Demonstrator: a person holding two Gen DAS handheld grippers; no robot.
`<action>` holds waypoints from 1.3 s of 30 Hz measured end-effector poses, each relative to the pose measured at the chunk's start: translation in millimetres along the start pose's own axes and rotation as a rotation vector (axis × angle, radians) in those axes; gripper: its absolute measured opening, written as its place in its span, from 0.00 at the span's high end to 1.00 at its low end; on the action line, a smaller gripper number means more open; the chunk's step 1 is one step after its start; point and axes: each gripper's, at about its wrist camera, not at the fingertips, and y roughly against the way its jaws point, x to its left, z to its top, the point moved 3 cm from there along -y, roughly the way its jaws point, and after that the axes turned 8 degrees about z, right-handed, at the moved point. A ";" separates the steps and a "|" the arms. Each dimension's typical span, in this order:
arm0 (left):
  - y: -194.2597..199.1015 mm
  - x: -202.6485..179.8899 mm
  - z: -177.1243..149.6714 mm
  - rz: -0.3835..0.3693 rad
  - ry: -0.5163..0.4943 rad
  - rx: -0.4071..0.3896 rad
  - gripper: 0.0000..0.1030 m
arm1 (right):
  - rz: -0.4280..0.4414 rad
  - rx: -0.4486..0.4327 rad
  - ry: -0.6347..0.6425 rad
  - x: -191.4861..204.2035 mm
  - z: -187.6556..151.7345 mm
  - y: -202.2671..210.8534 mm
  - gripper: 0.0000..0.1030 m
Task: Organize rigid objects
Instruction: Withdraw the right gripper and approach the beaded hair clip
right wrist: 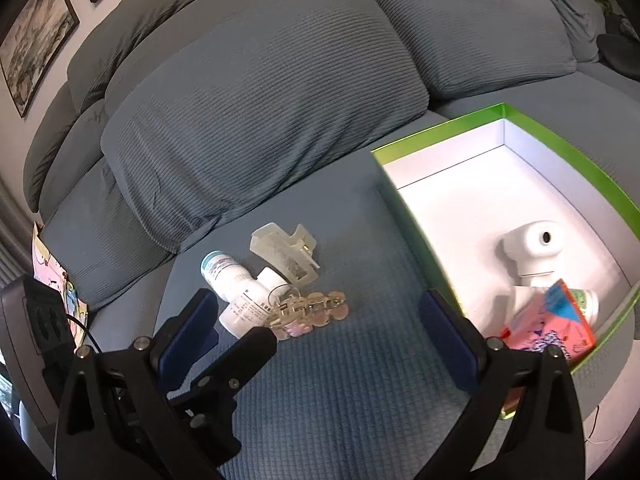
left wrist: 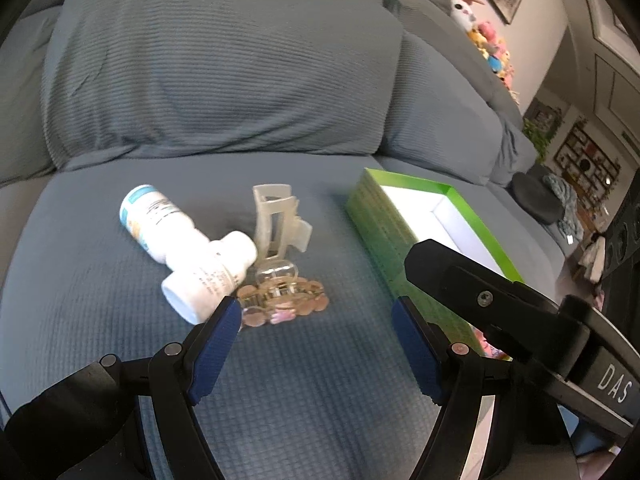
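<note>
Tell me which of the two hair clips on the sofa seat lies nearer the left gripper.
The flower-studded hair clip, with round pinkish petals, lies just ahead of the left gripper. The plain translucent white hair clip sits farther back, toward the cushion.

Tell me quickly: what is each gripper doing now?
Left gripper: open, holding nothing.
Right gripper: open, holding nothing.

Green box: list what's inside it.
The green box holds a white thermometer-like device, a pink-and-blue packet and a small green-labelled container partly hidden behind the packet.
</note>
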 end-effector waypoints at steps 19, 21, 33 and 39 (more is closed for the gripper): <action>-41.0 34.1 -8.7 0.059 0.065 0.195 0.24 | 0.069 0.226 -0.025 -4.8 -10.9 -66.1 0.04; -45.4 37.8 -10.7 0.058 0.075 0.216 0.24 | 0.068 0.242 -0.031 -6.1 -11.2 -72.4 0.04; -61.9 40.1 -15.2 -0.005 0.118 0.302 0.24 | 0.063 0.324 -0.063 -14.2 -16.1 -102.5 0.14; -66.1 40.7 -13.4 -0.007 0.124 0.305 0.24 | 0.051 0.334 -0.082 -23.1 -13.9 -108.2 0.14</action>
